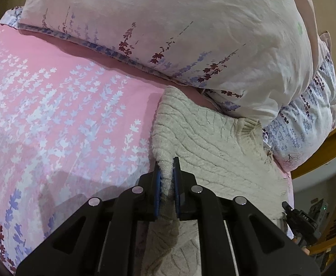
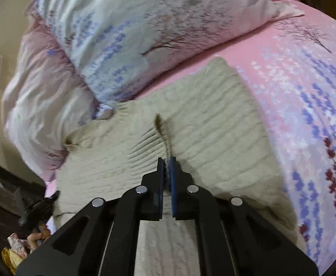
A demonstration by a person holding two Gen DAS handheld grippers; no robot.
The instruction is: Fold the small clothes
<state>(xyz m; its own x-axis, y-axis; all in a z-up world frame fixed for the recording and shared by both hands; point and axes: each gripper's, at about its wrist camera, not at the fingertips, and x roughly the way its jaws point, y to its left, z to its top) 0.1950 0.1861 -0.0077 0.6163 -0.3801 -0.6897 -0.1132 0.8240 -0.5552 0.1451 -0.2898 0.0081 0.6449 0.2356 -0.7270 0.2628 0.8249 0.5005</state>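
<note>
Gripping with both tools, I judge the fold is mid-step. The left gripper [image 1: 167,179] and right gripper [image 2: 166,172] each stand nearly closed, pinching knit of the beige sweater [image 2: 214,124] lying on the pink bedsheet [image 2: 306,73] beside the pillow [image 1: 168,23]. Next: carry both pinches together, evenly.

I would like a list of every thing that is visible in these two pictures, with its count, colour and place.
sweater: one, beige knit, spread on the bed sheet, its far edge by the pillows.
bed sheet: one, pink with pale and purple flower print, under the sweater.
pillows: two at least, white with purple flower print, stacked beyond the sweater.
bed frame: one, wooden, at the right edge of the left view.
left gripper: one, black with blue pads, jaws shut on a sweater fold.
right gripper: one, black with blue pads, jaws shut on a sweater fold.
</note>
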